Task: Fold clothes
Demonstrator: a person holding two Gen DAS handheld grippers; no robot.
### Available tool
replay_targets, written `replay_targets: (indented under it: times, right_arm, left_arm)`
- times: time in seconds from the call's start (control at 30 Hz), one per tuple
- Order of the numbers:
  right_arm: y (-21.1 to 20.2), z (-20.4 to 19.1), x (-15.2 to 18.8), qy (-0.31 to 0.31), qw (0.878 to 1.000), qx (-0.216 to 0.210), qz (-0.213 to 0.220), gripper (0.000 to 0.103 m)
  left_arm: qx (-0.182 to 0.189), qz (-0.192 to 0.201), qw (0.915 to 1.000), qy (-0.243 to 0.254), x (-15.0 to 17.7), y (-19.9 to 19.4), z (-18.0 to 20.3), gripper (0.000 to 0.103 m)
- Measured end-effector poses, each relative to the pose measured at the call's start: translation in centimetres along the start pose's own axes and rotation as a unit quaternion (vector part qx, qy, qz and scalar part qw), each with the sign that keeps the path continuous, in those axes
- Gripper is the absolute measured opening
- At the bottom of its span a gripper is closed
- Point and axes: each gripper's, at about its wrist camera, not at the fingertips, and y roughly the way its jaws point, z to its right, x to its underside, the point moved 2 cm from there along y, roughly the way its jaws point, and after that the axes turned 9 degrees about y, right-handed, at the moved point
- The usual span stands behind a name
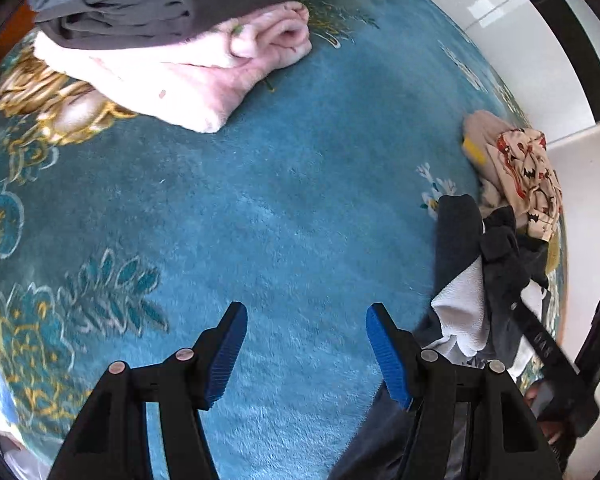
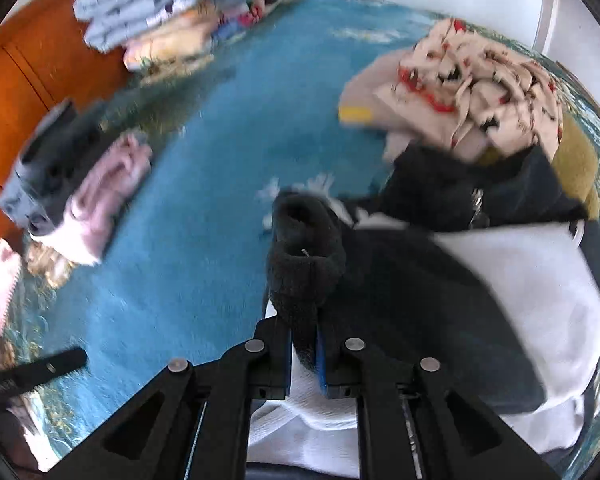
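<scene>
**Right gripper clamped on the black-and-white fleece, left gripper apart over bare carpet**

Your right gripper (image 2: 303, 354) has its blue pads closed on a thick fold of the black-and-white fleece garment (image 2: 440, 280); the dark cuff bulges out of the fingers toward 12 o'clock and the white panel spreads away to 3 and 5 o'clock. Your left gripper (image 1: 306, 350) stands with fingers apart and nothing between them, only the blue carpet (image 1: 280, 200) beneath.

In the left wrist view the same garment lies at 3 to 4 o'clock, just beside the right finger. Past it, at 2 o'clock, a crumpled cream printed garment (image 1: 528, 176) sits on the unfolded heap. At 11 o'clock a folded pink fleece (image 1: 204, 72) carries folded dark grey clothes (image 1: 160, 0) on top.

In the right wrist view, which is blurred, that pink-and-grey stack sits at 9 o'clock, and a second stack topped by light blue folded clothes (image 2: 136, 0) sits at 11 o'clock against an orange wooden panel (image 2: 20, 80).
</scene>
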Motion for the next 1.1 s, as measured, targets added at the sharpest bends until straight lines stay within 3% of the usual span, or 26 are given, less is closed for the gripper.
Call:
replay_targets:
  times: [0.07, 0.1, 0.23, 0.33, 0.43, 0.47, 0.6, 0.63, 0.7, 0.8, 0.87, 0.93, 1.1]
  right_arm:
    - [-0.2, 0.1, 0.7, 0.008, 1.0, -0.021, -0.009, 0.04]
    - [-0.8, 0.4, 0.9, 0.014, 0.999, -0.029, -0.01, 0.044]
    - [-3.9, 2.1, 1.7, 0.036, 0.998, -0.06, -0.007, 0.045]
    - [-6.3, 6.6, 2.1, 0.08, 0.996, -0.031, 0.011, 0.045]
    - [-8.2, 14.0, 2.1, 0.15, 0.988, 0.017, 0.027, 0.045]
    - [-8.6, 16.3, 1.9, 0.17, 0.985, 0.027, 0.03, 0.045]
    - [-10.1, 24.8, 1.1, 0.243, 0.968, 0.054, 0.04, 0.045]
    - [-10.1, 26.3, 0.8, 0.254, 0.965, 0.055, 0.04, 0.045]
    - [-9.6, 28.7, -0.1, 0.261, 0.964, 0.047, 0.032, 0.045]
    - [-7.8, 30.8, -1.8, 0.254, 0.967, 0.015, 0.015, 0.046]
    - [-6.5, 31.7, -2.7, 0.249, 0.968, -0.016, 0.007, 0.062]
    - [-5.0, 32.5, -3.5, 0.245, 0.968, -0.051, -0.008, 0.062]
    - [-0.6, 34.0, -5.0, 0.243, 0.963, -0.107, -0.055, 0.062]
  left_arm:
    - [0.019, -0.008, 0.9998, 0.005, -0.6, 0.5, 0.2, 0.066]
    - [0.034, -0.012, 0.9993, 0.008, -0.9, 0.8, 0.7, 0.066]
    - [0.098, -0.03, 0.994, 0.04, -2.0, 2.4, 5.2, 0.068]
    - [0.124, -0.047, 0.9874, 0.086, -2.6, 4.1, 10.2, 0.069]
    - [0.127, -0.053, 0.9807, 0.138, -3.5, 5.7, 14.7, 0.069]
    - [0.11, -0.053, 0.9802, 0.156, -3.7, 6.3, 15.7, 0.069]
    - [-0.021, -0.057, 0.9774, 0.203, -4.4, 9.5, 16.5, 0.07]
    - [-0.032, -0.066, 0.9792, 0.189, -4.5, 10.2, 15.8, 0.07]
    - [-0.018, -0.09, 0.9861, 0.139, -4.6, 11.1, 14.1, 0.07]
    - [0.05, -0.085, 0.9917, 0.083, -5.0, 10.7, 12.9, 0.07]
    - [0.092, -0.07, 0.9909, 0.068, -5.5, 10.3, 13.1, 0.071]
    - [0.096, -0.065, 0.9907, 0.072, -6.1, 10.8, 13.6, 0.078]
    - [0.091, -0.082, 0.9911, 0.052, -6.7, 14.1, 14.5, 0.078]
